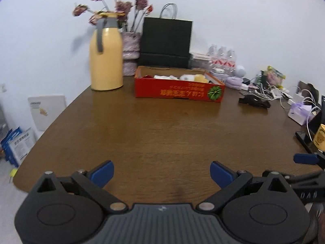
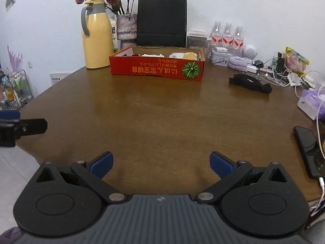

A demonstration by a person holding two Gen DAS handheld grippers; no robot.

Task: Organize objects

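- The left hand-held gripper (image 1: 162,172) hangs over the near edge of the brown wooden surface (image 1: 162,132), its blue-tipped fingers (image 1: 102,172) spread wide with nothing between them.
- At the far left of the surface stands a yellow thermos jug (image 2: 97,40) with a grey handle, upright near the wall.
- Just behind and beside it is a mottled purple vase (image 2: 127,29) holding dried roses.
- A black paper bag (image 2: 161,21) stands against the wall, right behind the red cardboard box.
- The red cardboard box (image 2: 157,67), open-topped with a green pumpkin picture on its front, sits at the back middle of the surface; white and yellow soft items (image 2: 182,55) lie inside it.
- Right of the box are three water bottles (image 2: 227,36) by the wall.
- A black glove-like object (image 2: 249,82) lies on bare wood, apart from the box.
- Tangled white cables (image 2: 292,77) crowd the right edge.
- The right hand-held gripper (image 2: 161,162) is likewise released, fingers wide and holding nothing.
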